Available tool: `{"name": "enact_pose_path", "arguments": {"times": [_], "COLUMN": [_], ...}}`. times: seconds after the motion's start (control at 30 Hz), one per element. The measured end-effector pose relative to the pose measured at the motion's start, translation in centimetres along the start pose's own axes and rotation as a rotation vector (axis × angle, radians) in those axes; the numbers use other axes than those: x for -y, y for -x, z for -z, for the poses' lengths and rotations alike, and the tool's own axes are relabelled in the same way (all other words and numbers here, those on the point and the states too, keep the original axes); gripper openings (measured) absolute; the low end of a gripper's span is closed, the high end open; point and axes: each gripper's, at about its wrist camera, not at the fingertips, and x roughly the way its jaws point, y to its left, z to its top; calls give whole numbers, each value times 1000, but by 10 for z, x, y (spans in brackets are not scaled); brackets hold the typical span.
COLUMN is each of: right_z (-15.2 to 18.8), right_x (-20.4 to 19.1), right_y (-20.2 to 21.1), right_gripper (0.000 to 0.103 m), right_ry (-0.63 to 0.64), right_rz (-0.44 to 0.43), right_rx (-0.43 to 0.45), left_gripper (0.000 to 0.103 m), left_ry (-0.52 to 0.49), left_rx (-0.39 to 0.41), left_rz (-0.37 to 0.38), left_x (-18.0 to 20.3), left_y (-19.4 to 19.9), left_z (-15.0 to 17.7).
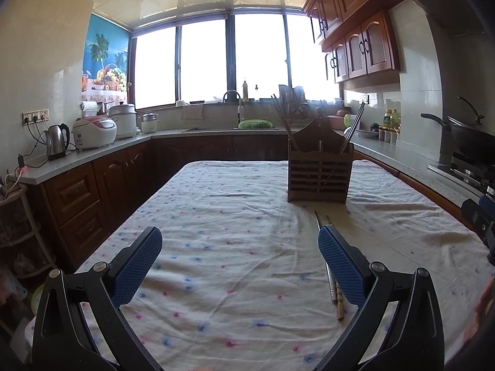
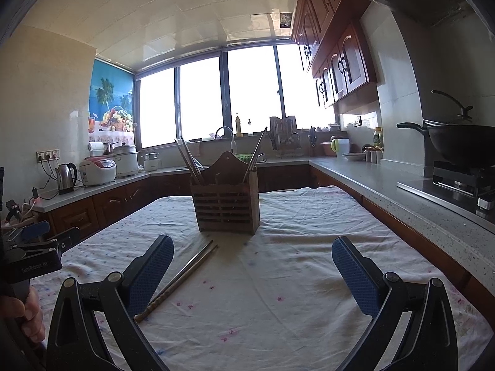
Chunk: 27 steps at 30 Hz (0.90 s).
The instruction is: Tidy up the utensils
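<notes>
While both grippers hover low over the cloth-covered counter point(image 1: 235, 191), neither holds anything. The left gripper point(image 1: 239, 266) has its jaws spread wide, blue pads apart with bare cloth between them. The right gripper point(image 2: 252, 273) likewise has its jaws wide and empty.

Two loose chopsticks point(image 2: 182, 275) lie side by side on the cloth, one metal and one wooden. In the right wrist view they run from about 7 o'clock up toward 12 o'clock, just beside the inner face of the left-hand pad, their tips pointing at the wooden utensil holder point(image 2: 227, 208). In the left wrist view the same pair sits at about 4 o'clock, partly hidden behind the right-hand pad.

That slatted holder stands upright on the cloth, at 12 o'clock from the right gripper and at about 1 o'clock from the left. Several chopsticks point(image 2: 190, 162) lean out of its left compartment, and a metal pair point(image 2: 256, 151) leans out of its right one.

At 9 o'clock in the right wrist view, a hand point(image 2: 26, 315) grips the handle of the left gripper. A wok point(image 2: 461, 140) sits on the stove at 3 o'clock.
</notes>
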Motion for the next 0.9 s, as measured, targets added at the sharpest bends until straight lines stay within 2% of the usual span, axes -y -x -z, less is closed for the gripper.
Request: {"name": "enact_pose_path", "arguments": {"times": [0.9], "right_z": [0], "right_x": [-1], "right_y": [-2], "right_gripper": [103], "right_ry": [-6], "right_rz": [-4], "right_rx": [-6], "left_gripper": [103], "left_ry": [-11], "left_rx": [-3], "left_rz": [21], "left_x": [4], "left_y": [-2], "left_z": [-2]}}
